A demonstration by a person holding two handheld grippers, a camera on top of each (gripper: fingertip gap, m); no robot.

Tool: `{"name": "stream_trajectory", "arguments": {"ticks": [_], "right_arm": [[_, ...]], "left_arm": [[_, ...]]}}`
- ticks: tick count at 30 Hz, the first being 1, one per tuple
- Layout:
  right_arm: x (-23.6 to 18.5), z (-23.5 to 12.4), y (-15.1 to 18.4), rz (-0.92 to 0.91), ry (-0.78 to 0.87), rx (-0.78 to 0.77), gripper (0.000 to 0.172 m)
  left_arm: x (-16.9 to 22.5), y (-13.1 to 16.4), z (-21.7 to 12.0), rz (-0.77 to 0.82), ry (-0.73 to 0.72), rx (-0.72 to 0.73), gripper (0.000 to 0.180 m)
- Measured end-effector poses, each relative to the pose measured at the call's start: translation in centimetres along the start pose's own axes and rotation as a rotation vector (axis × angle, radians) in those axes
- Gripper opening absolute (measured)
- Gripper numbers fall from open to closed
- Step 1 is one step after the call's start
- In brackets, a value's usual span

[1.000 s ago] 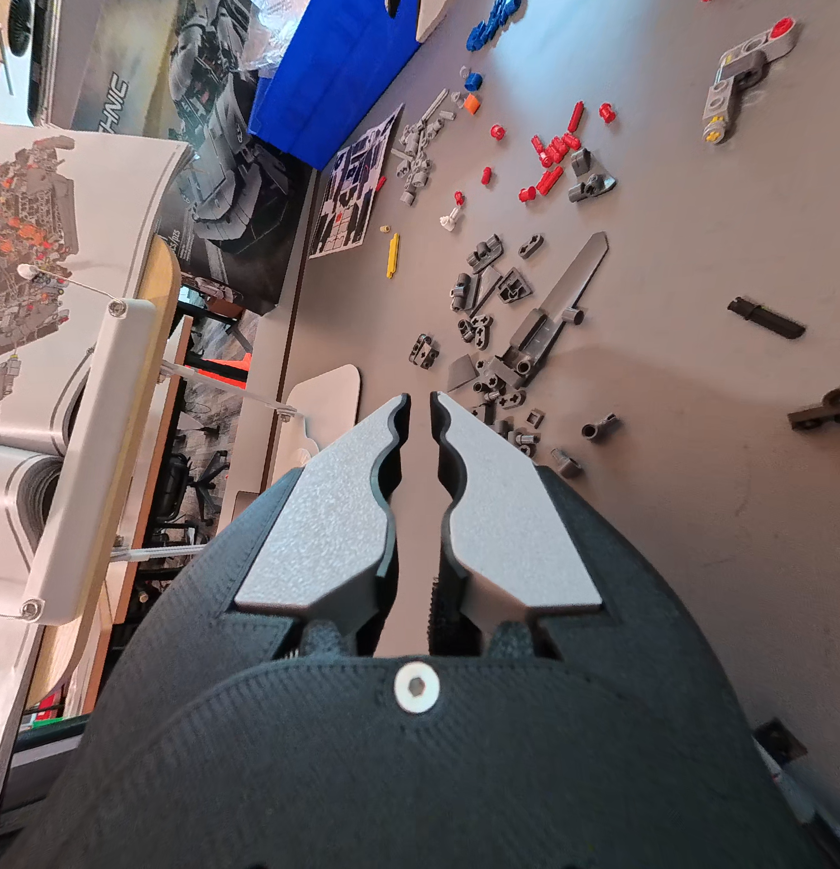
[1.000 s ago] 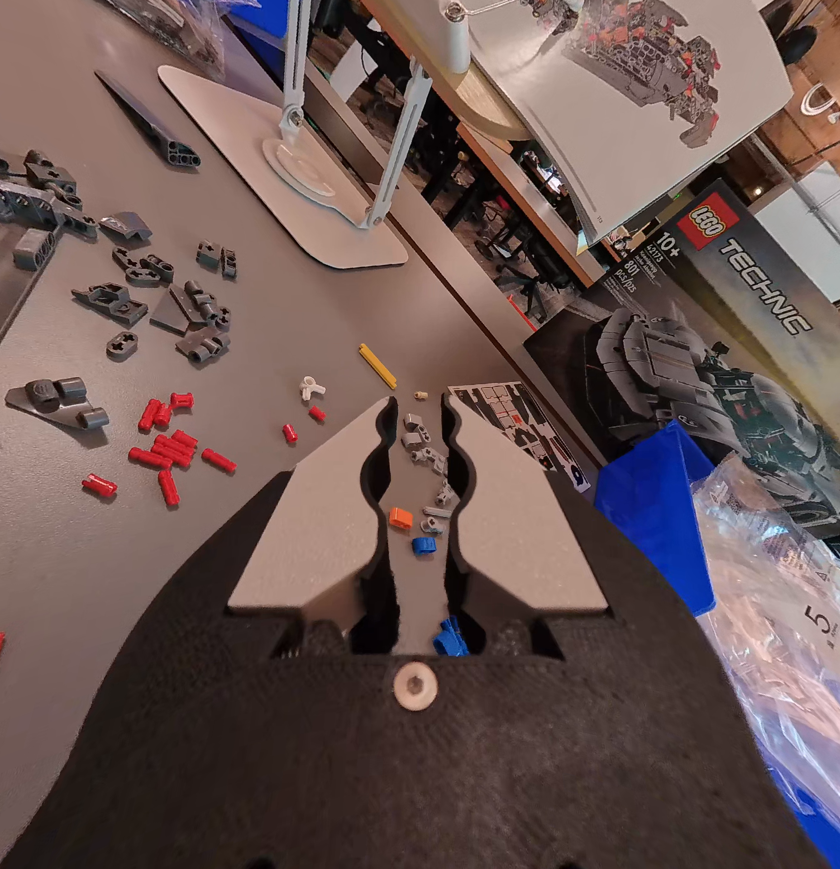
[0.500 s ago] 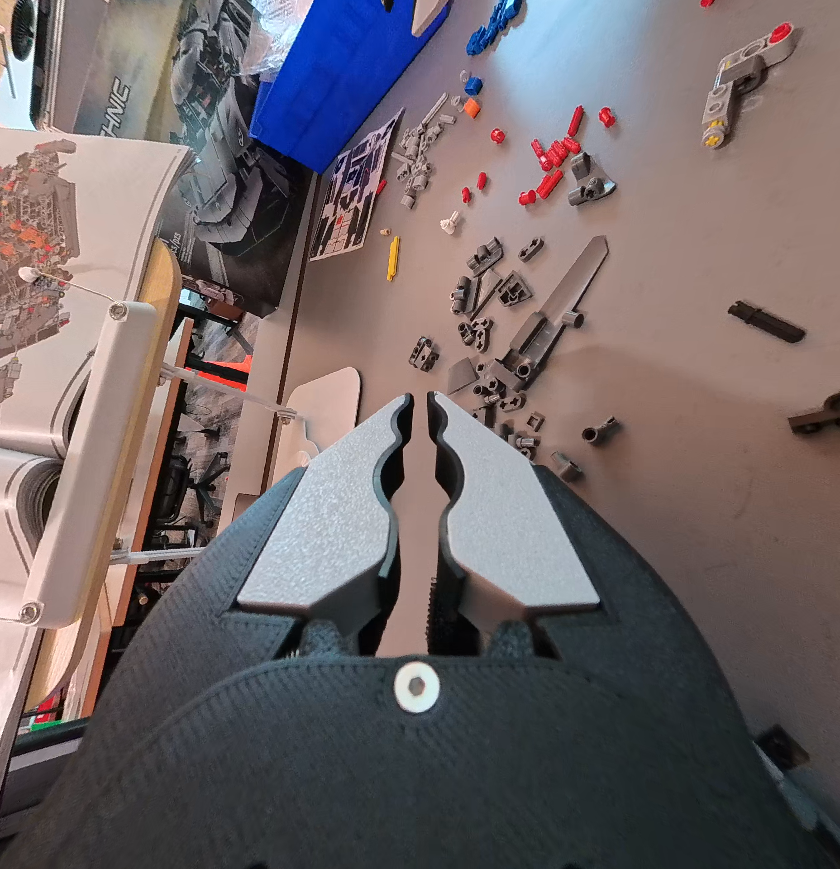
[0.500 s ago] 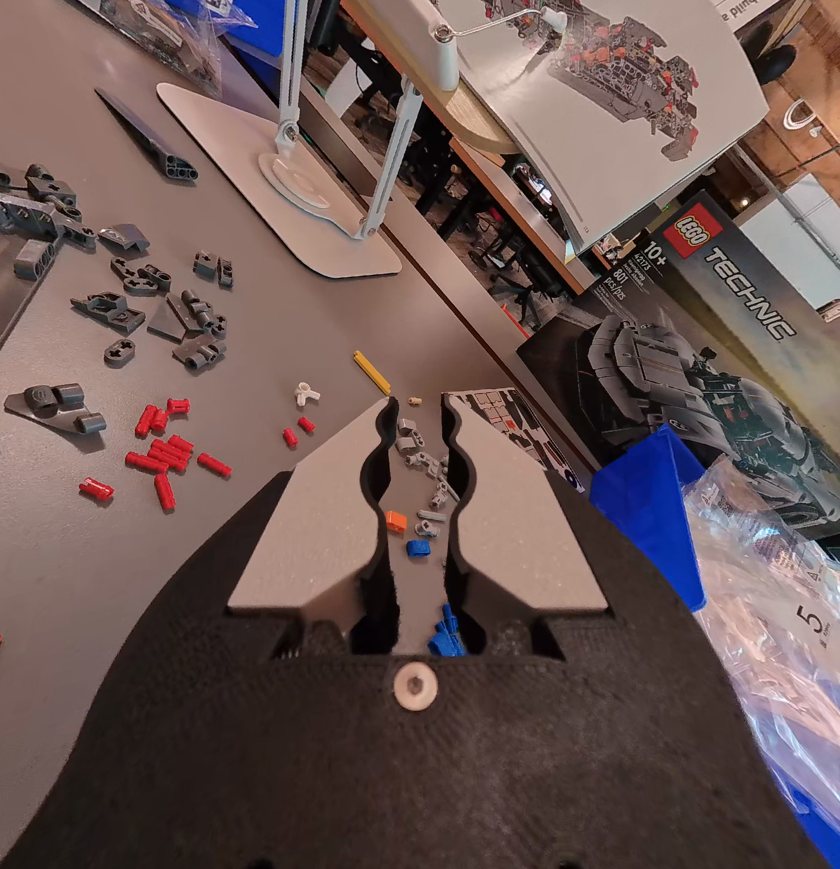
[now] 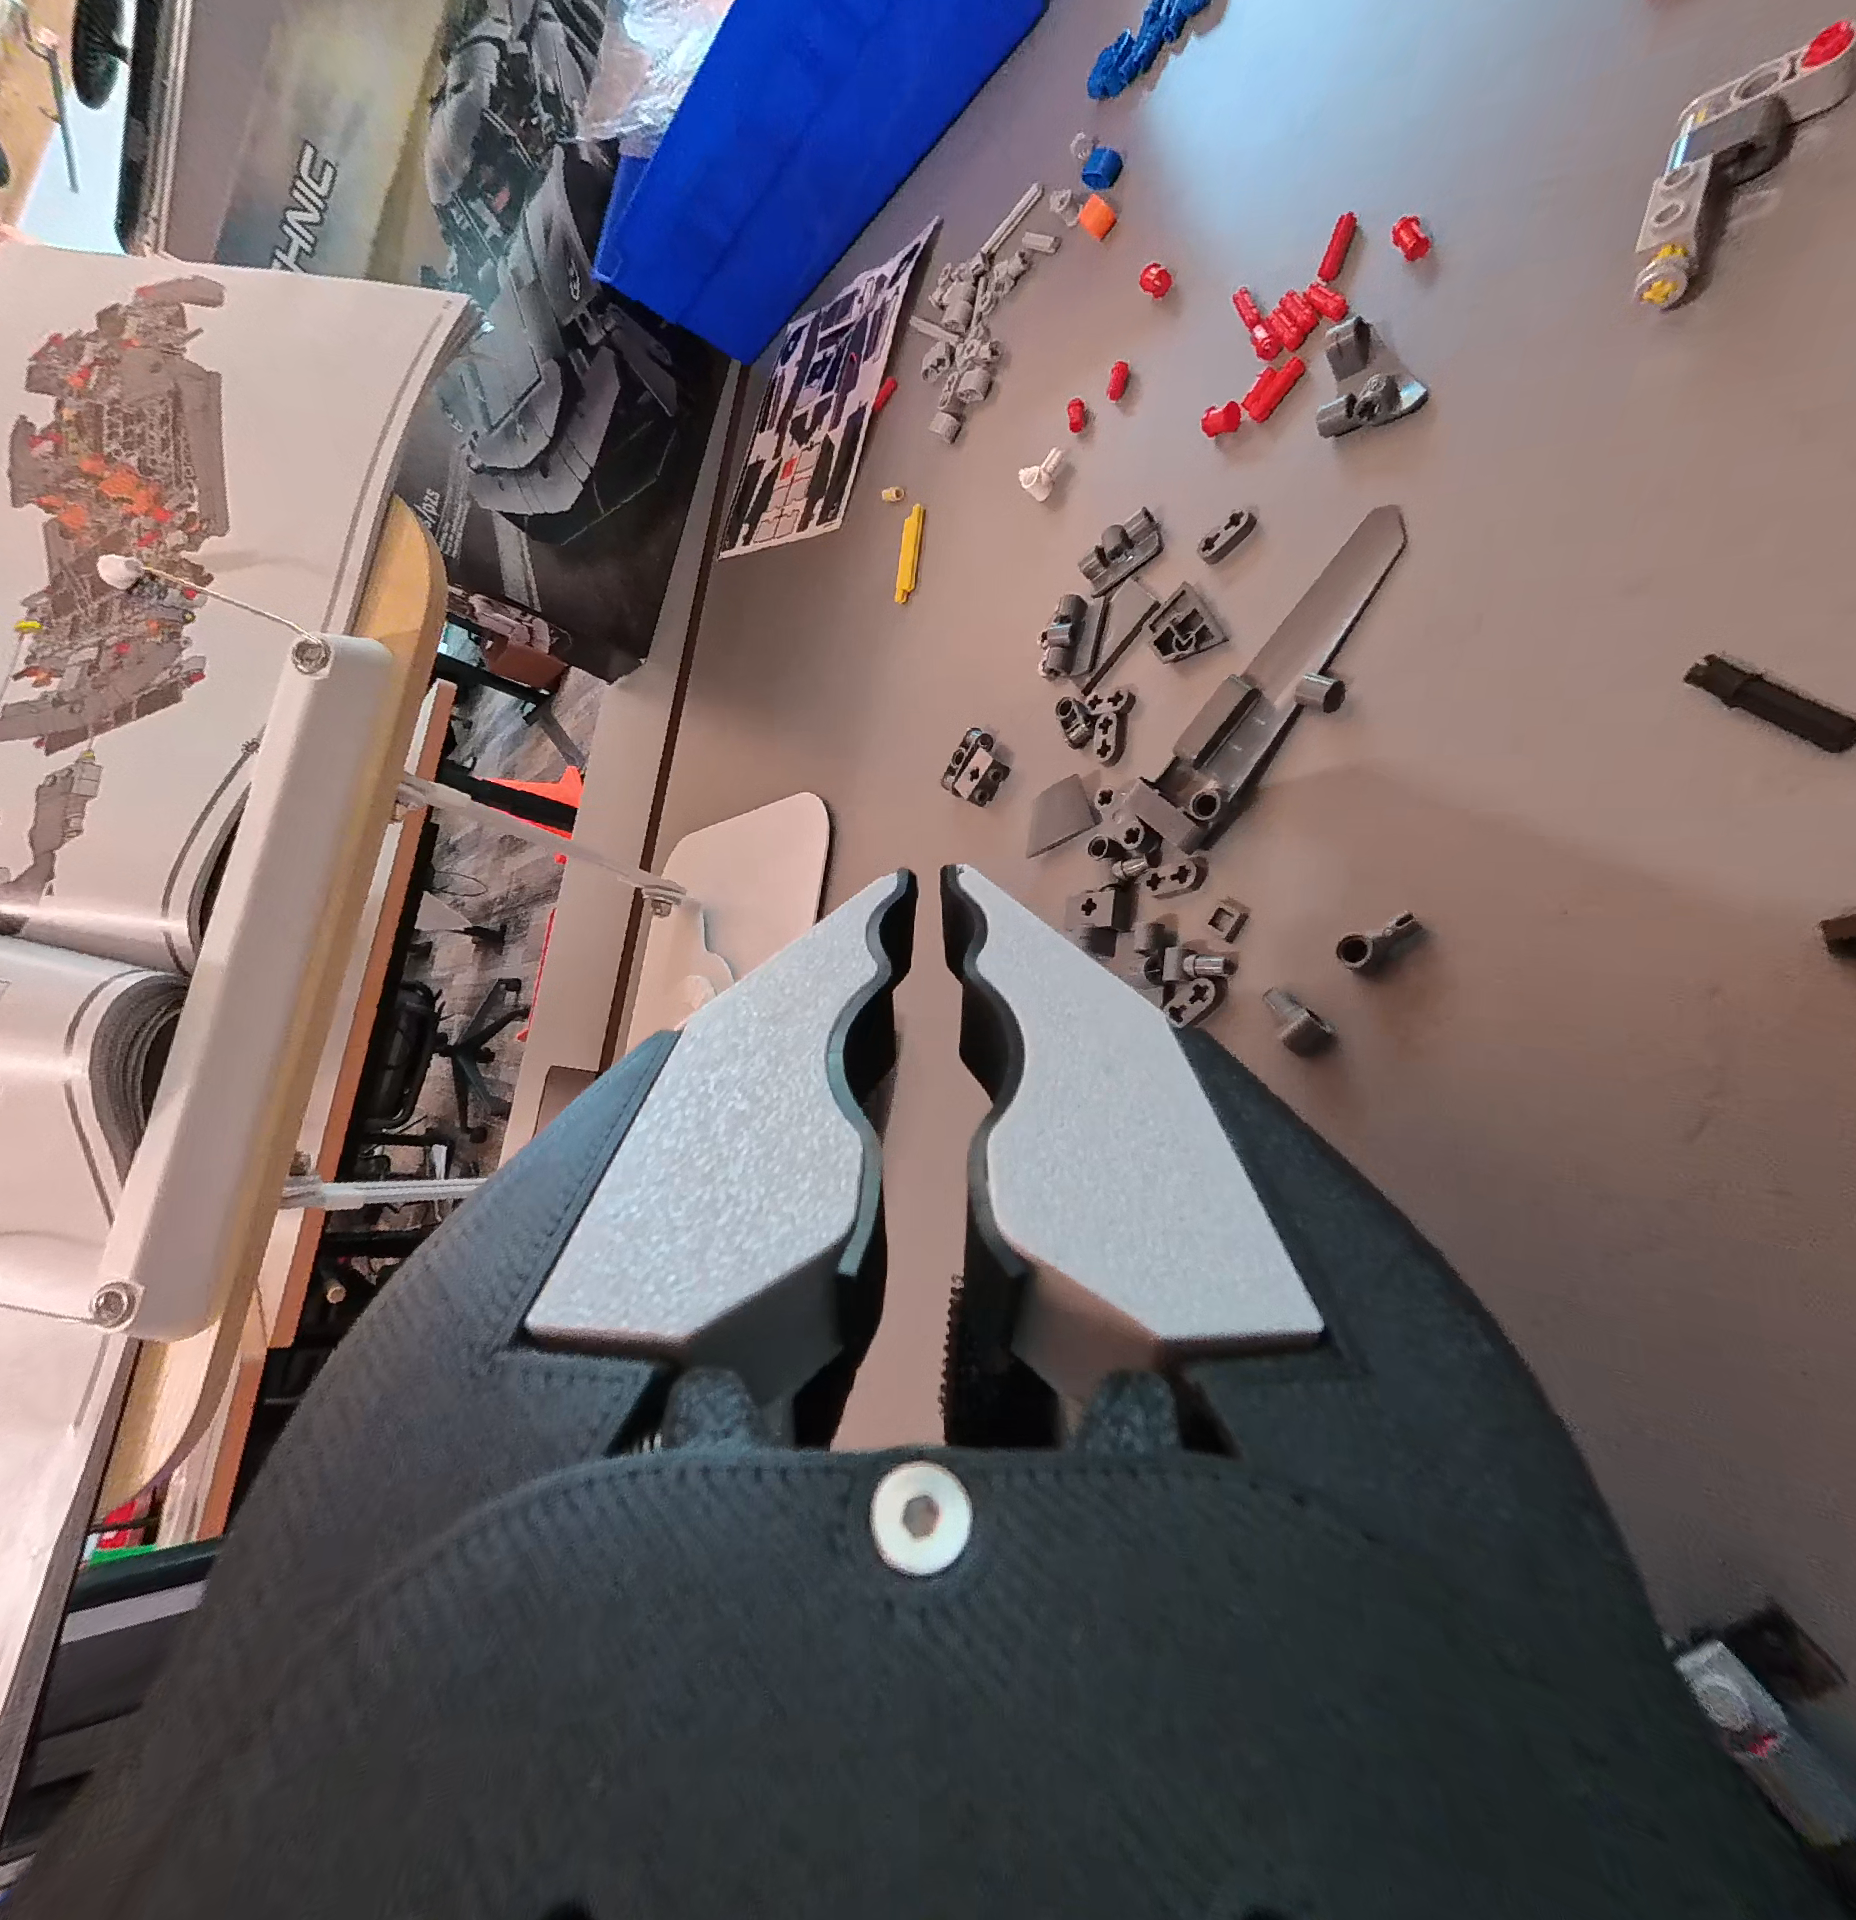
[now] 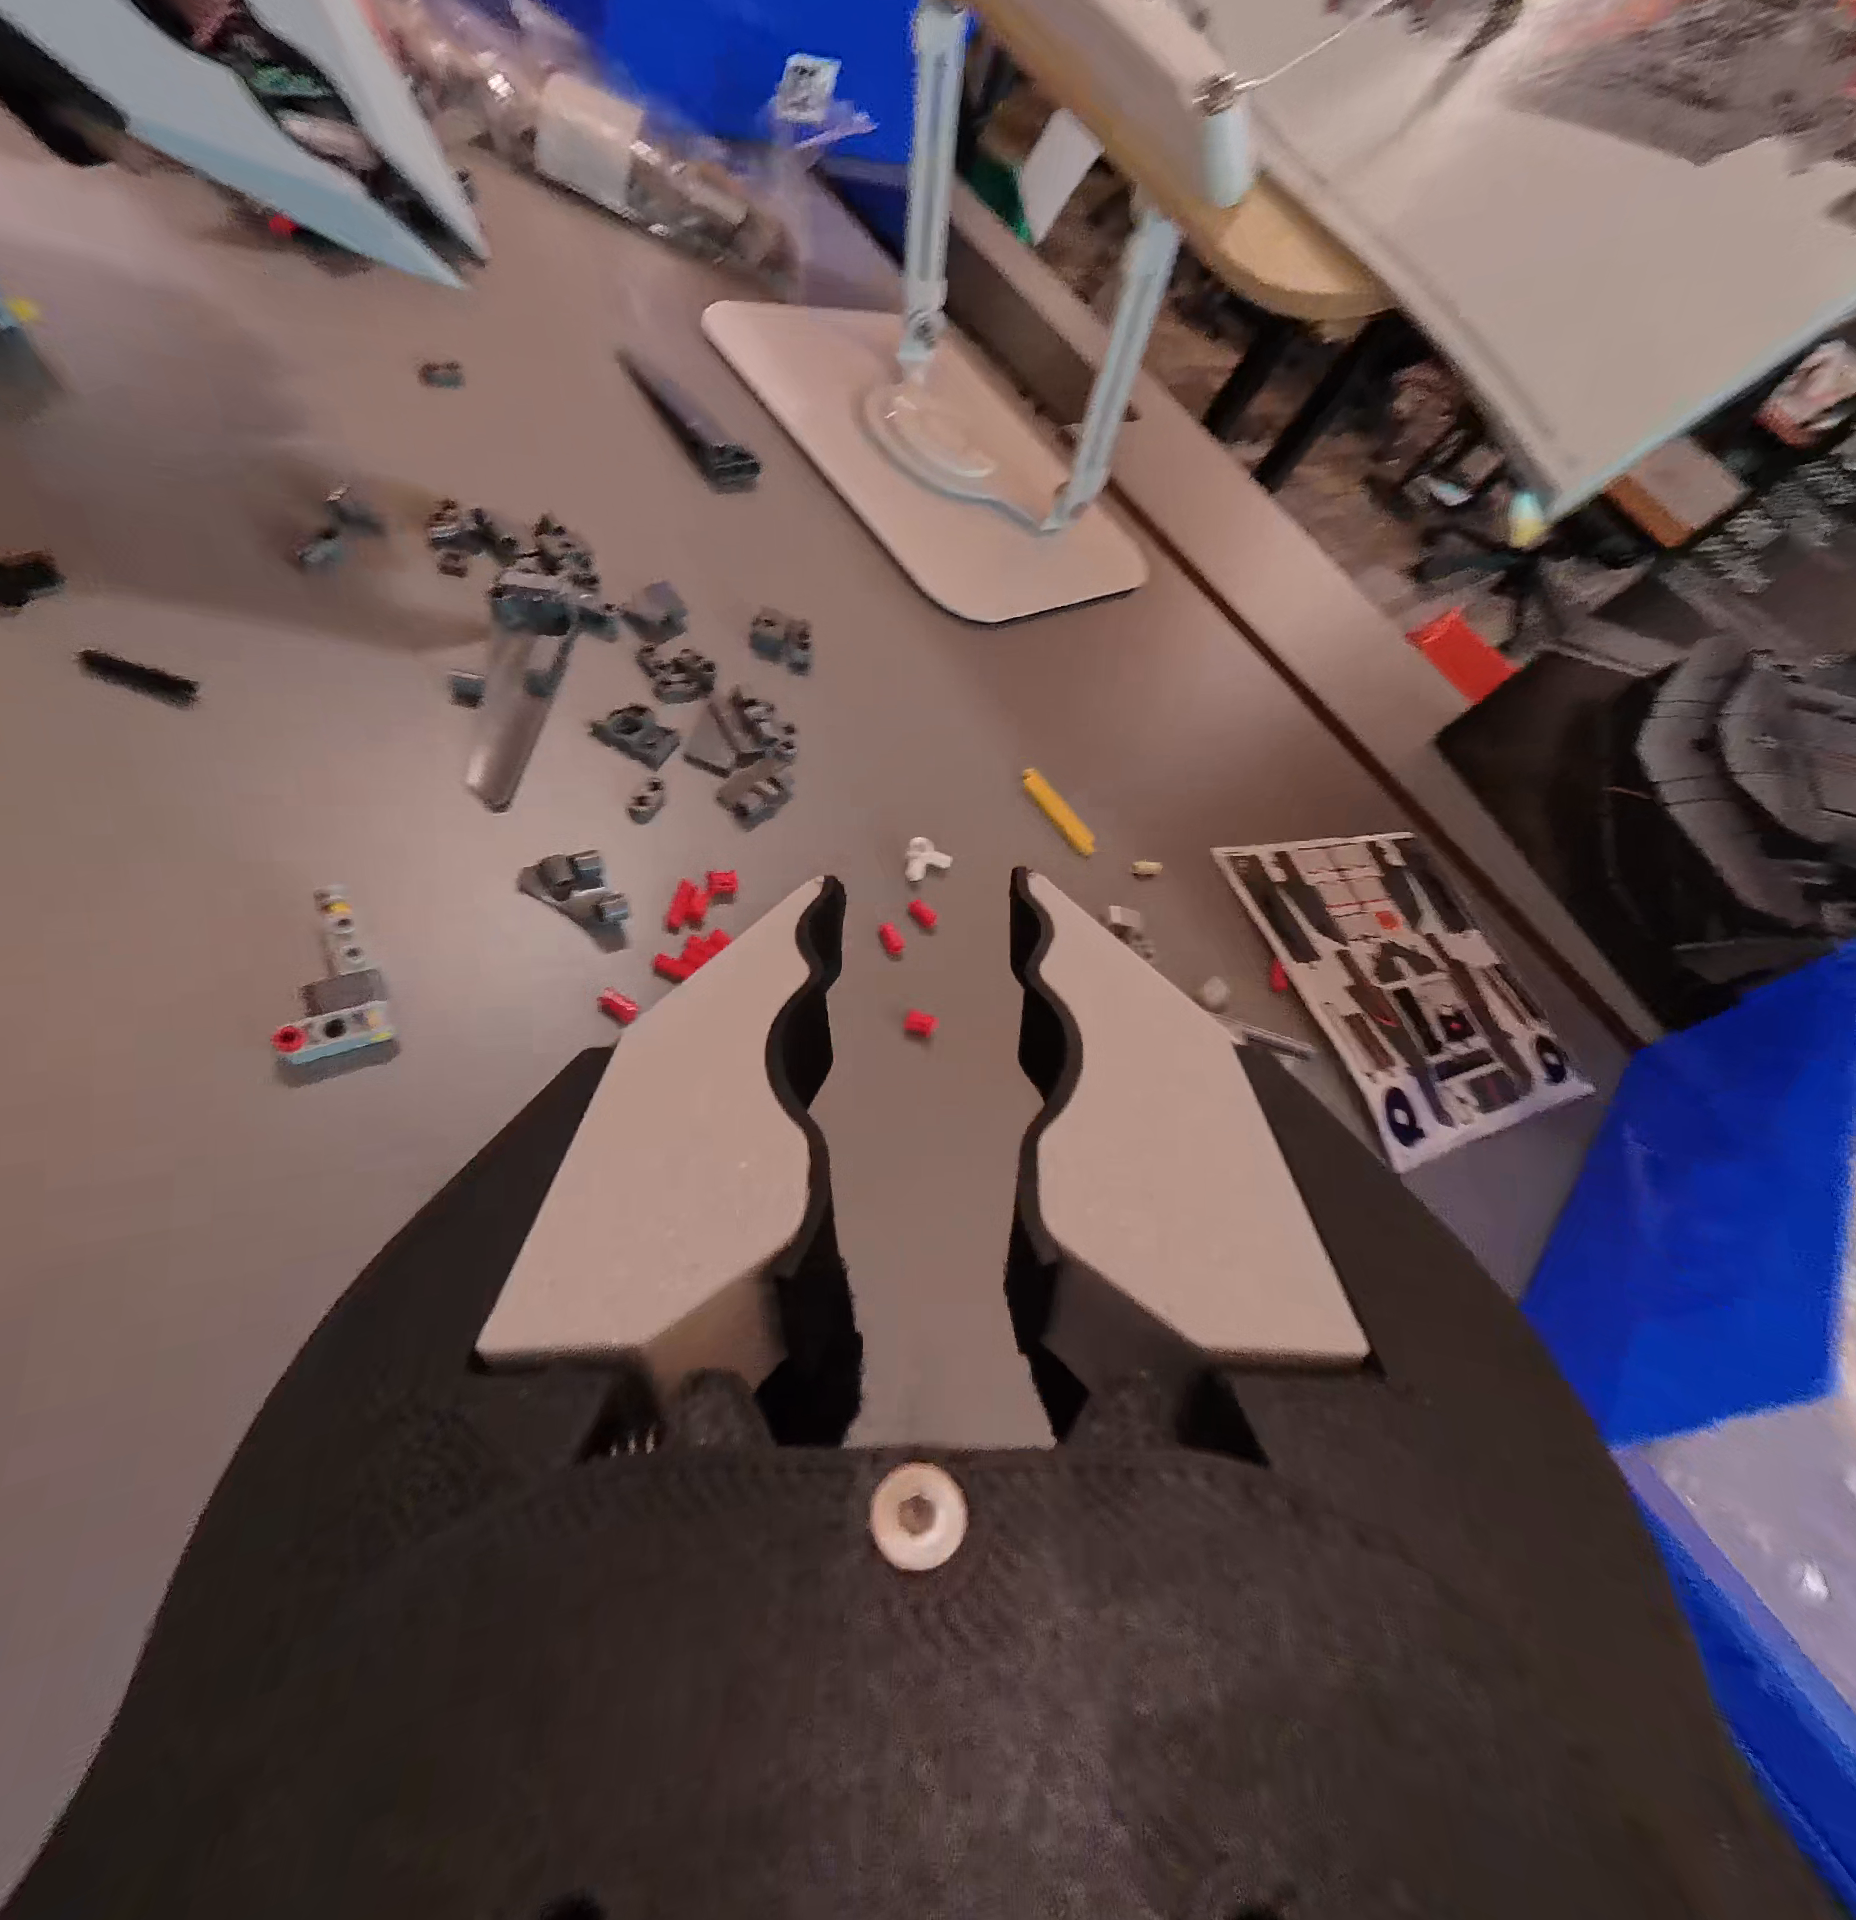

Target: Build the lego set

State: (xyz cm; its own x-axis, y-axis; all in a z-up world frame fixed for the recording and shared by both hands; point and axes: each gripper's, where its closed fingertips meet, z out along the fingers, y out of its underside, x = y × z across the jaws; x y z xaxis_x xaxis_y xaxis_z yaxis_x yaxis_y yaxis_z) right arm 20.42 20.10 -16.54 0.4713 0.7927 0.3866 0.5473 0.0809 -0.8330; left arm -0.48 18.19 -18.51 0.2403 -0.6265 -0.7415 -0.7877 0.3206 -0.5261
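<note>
My right gripper (image 6: 919,883), jaws wide & empty, hung above three small red plastic pins (image 6: 908,961) framed between its tips; left gripper (image 5: 929,878) nearly shut, empty, w/ the dark grey connector pile (image 5: 1152,883) just right.

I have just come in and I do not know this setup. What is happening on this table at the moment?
A person holds two grippers above a grey table strewn with small building parts. The left gripper is nearly closed and holds nothing, near dark grey pieces. The right gripper is open and empty, above loose red pins.
</note>
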Motion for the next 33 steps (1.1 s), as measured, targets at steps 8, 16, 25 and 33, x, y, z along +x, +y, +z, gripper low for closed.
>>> {"name": "stream_trajectory", "arguments": {"ticks": [8,16,25,33], "right_arm": [[-5.1,4.7,-1.2,-0.075,-0.258,-0.114,0.020],[-7.8,8.8,0.8,-0.068,-0.372,-0.334,0.018],[-10.2,10.0,1.6,0.112,-0.308,-0.386,0.023],[-11.1,9.4,0.0,0.044,-0.178,-0.392,0.033]], "left_arm": [[-1.0,0.6,-0.2,-0.027,-0.038,-0.021,0.003],[-2.2,1.1,-1.2,-0.033,-0.079,-0.030,0.002],[-2.0,0.4,-1.4,-0.021,-0.074,-0.016,0.002],[-2.0,0.4,-1.5,-0.022,-0.077,-0.018,0.002]]}}
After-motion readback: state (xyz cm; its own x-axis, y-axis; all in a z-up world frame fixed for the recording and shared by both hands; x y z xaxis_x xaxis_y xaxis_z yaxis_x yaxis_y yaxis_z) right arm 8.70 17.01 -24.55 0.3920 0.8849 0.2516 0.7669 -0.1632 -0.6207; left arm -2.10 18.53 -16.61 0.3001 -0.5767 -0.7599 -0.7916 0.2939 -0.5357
